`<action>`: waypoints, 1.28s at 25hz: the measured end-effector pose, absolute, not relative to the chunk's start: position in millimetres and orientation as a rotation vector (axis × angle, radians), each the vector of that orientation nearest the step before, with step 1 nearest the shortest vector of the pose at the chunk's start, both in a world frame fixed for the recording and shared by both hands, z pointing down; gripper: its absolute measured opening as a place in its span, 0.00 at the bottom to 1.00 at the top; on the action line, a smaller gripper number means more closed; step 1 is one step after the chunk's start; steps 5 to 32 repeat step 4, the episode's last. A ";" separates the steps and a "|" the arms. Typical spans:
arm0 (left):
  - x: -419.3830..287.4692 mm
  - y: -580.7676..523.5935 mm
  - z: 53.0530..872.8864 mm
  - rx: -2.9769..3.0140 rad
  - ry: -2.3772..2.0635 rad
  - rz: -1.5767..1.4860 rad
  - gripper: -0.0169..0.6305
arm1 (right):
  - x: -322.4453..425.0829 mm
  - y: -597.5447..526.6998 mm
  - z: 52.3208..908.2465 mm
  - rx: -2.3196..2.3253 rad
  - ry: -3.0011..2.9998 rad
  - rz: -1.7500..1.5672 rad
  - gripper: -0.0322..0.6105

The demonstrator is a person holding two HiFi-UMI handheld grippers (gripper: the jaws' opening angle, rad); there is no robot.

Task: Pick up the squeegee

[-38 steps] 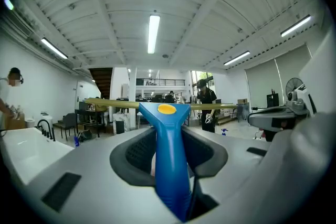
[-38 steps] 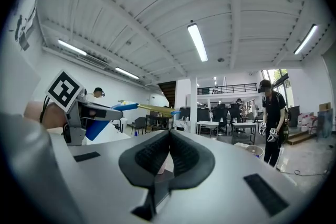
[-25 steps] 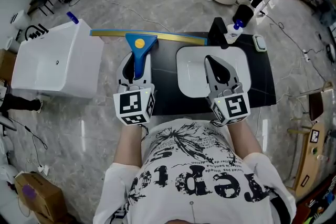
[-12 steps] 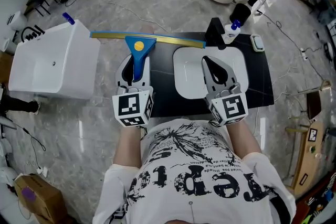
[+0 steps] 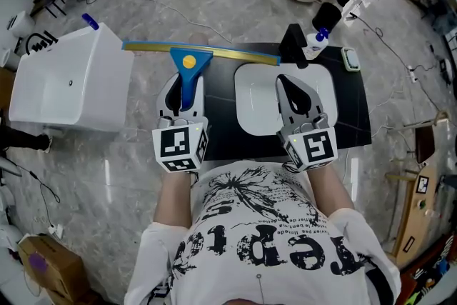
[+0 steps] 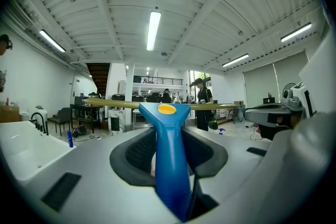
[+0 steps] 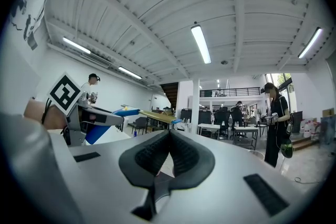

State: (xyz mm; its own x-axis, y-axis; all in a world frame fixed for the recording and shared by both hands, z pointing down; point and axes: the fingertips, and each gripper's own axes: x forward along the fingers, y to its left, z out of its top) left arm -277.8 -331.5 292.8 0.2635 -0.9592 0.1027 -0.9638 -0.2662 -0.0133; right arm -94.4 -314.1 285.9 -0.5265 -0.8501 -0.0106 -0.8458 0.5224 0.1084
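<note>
Now I'm clamping the squeegee [image 5: 190, 62] handle between my left gripper's [image 5: 183, 86] jaws. My right gripper [image 5: 288, 84] is idling, jaws together on nothing. Lifting clear comes next, I'd judge.

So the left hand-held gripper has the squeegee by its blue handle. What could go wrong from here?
1. The squeegee has a long blade reaching far to both sides; a swing could probably knock the white basin on one side or the spray bottle on the other.
2. The left hand-held gripper holds only the narrow handle, so the wide blade might twist in the grip.
</note>
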 end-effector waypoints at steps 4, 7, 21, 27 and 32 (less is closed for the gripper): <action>-277.1 -338.7 297.2 2.449 -1.864 0.144 0.26 | -94.9 -320.7 288.0 1.518 -2.701 -0.140 0.07; -277.1 -338.7 297.2 2.449 -1.864 0.144 0.26 | -94.9 -320.7 288.0 1.518 -2.701 -0.140 0.07; -277.1 -338.7 297.2 2.449 -1.864 0.144 0.26 | -94.9 -320.7 288.0 1.518 -2.701 -0.140 0.07; -277.1 -338.7 297.2 2.449 -1.864 0.144 0.26 | -94.9 -320.7 288.0 1.518 -2.701 -0.140 0.07; -277.1 -338.7 297.2 2.449 -1.864 0.144 0.26 | -94.9 -320.7 288.0 1.518 -2.701 -0.140 0.07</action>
